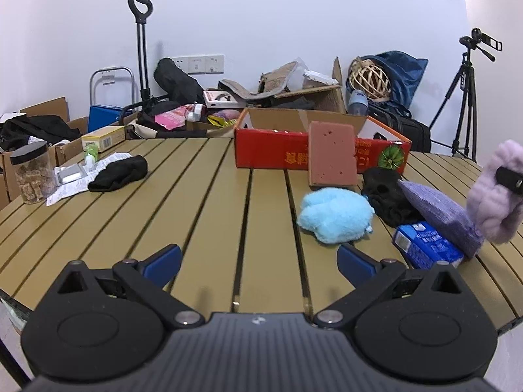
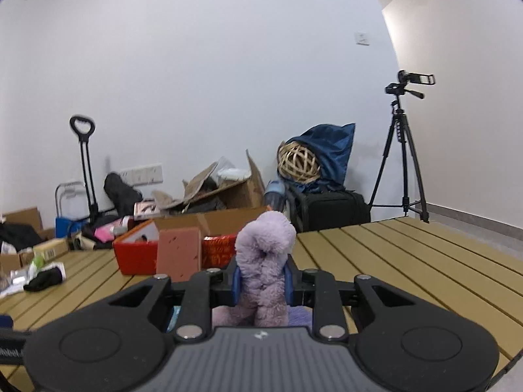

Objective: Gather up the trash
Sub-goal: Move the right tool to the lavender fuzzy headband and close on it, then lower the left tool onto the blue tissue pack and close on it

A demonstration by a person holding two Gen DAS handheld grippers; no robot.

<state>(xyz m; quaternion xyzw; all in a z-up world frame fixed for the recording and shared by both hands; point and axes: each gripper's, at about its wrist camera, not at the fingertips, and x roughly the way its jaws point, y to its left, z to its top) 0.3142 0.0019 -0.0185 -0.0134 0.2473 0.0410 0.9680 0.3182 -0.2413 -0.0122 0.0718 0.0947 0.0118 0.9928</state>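
My right gripper (image 2: pixel 261 282) is shut on a fluffy lilac cloth (image 2: pixel 264 261) and holds it above the slatted table; the cloth also shows at the right edge of the left wrist view (image 1: pixel 493 196). My left gripper (image 1: pixel 258 261) is open and empty, low over the table. Ahead of it lie a light blue fluffy cloth (image 1: pixel 336 217), a black crumpled cloth (image 1: pixel 389 199), a purple sponge (image 1: pixel 441 212) and a blue packet (image 1: pixel 425 245). A pink sponge (image 1: pixel 331 155) leans on a red cardboard box (image 1: pixel 271 150).
At the table's left stand a jar of brown cubes (image 1: pixel 31 173), a black sock (image 1: pixel 119 173) on a paper leaflet, a foil blister and a small green bottle (image 1: pixel 91 155). Behind the table lie boxes, bags, a trolley (image 1: pixel 142 49) and a tripod (image 1: pixel 464 98).
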